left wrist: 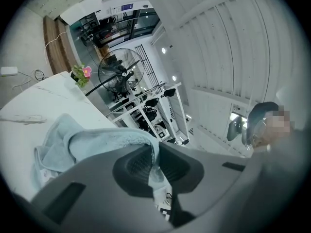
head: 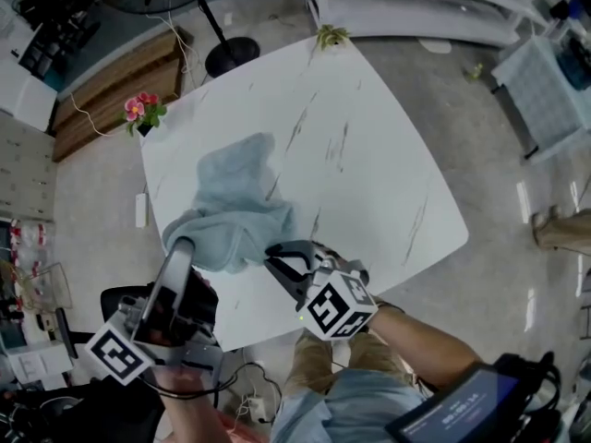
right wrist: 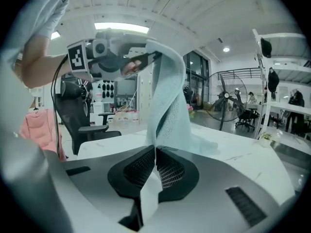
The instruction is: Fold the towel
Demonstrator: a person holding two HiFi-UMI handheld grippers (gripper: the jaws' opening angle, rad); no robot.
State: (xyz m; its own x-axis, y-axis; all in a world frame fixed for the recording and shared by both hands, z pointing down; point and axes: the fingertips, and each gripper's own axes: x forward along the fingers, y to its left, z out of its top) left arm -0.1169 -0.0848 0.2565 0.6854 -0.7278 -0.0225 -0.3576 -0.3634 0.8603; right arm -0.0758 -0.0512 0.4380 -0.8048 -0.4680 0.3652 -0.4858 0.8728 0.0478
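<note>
No text, number or brand can be read in any view. A dark screen [head: 459, 412] at the lower right of the head view carries lines of print too small to read. The cubes [head: 118, 353] on the left hand-held gripper [head: 183, 245] and right hand-held gripper [head: 273, 252] bear only black-and-white square markers.

Each claw is formed as a grey moulded shell. Behind the claw of the left gripper [head: 182, 245] a marker cube [head: 118, 352] with black-and-white squares is carried; a second cube [head: 337, 309] of the same kind is mounted just behind the claw of the right gripper [head: 273, 253]. Black ribbed pads [right wrist: 167, 171] are set in rounded black seats at the claw's tip. A thin dark cable [right wrist: 57, 86] is seen trailing behind the left claw. A pale blue shirt [head: 323, 413] and tan trousers [head: 309, 363] are worn
</note>
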